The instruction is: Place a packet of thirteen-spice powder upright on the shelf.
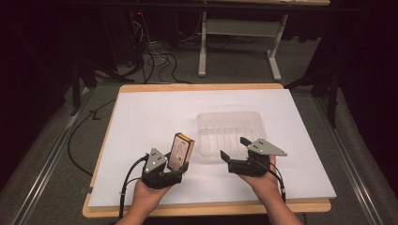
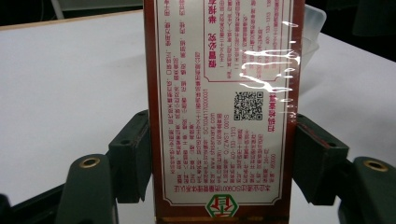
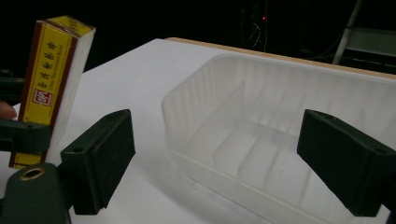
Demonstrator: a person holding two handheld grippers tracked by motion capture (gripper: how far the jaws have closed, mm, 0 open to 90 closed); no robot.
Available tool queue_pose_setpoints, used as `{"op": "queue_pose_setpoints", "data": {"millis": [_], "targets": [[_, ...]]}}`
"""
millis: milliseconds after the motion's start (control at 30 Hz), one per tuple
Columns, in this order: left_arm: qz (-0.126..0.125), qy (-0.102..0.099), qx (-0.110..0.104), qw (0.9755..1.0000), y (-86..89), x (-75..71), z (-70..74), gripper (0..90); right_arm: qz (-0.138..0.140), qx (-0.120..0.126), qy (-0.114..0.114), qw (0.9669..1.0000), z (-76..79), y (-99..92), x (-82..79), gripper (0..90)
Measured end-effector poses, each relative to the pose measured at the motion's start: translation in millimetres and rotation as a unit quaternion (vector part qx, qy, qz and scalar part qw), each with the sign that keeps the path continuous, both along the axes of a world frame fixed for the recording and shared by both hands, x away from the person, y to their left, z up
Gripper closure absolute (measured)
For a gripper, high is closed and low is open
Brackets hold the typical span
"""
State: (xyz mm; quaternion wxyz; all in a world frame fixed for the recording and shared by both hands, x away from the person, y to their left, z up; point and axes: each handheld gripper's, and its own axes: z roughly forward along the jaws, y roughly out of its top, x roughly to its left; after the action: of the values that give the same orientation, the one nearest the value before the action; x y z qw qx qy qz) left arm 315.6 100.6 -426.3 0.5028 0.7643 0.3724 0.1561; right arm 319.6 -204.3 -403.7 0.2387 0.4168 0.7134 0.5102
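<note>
the left gripper (image 1: 180,165) is clamping a red box (image 1: 180,150) upright above the white table (image 1: 141,122), just left of the tray. the right gripper (image 1: 233,149) is hanging wide apart at the near edge of the clear plastic tray (image 1: 229,132), whose ribbed compartments are lying bare.

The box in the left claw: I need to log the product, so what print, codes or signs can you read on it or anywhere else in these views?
Box, back panel: rows of red Chinese-style print, upside down, too small to quote.
Same panel: a QR code; "SC" then blurred digits.
Panel's bottom edge: a red and green logo, unreadable.
Box's yellow side: red characters and a small red mark, too blurred.
Tray: no text.
</note>
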Motion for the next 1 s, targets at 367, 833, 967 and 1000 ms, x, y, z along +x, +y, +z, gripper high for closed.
{"op": "queue_pose_setpoints", "data": {"millis": [367,833,967,1000], "targets": [[-0.003,0.0,-0.006,1.0,-7.7,-4.8,-0.3,32.8,0.028,0.014,-0.008,0.9995,9.1,22.2,1.1,11.4],[-0.015,-0.006,0.006,0.9999,-51.8,-9.8,-2.3,32.8,0.044,0.048,0.0,0.9979,11.3,10.2,-17.2,15.1],[-0.023,-0.018,0.018,0.9994,-59.7,-17.1,-3.5,32.8,0.049,0.057,0.01,0.9971,9.4,10.3,-18.4,16.1],[-0.023,-0.019,0.02,0.9994,-61.6,-17.9,-4.2,32.8,0.053,0.062,0.011,0.9966,9.5,11.9,-19.1,16.6]]}}
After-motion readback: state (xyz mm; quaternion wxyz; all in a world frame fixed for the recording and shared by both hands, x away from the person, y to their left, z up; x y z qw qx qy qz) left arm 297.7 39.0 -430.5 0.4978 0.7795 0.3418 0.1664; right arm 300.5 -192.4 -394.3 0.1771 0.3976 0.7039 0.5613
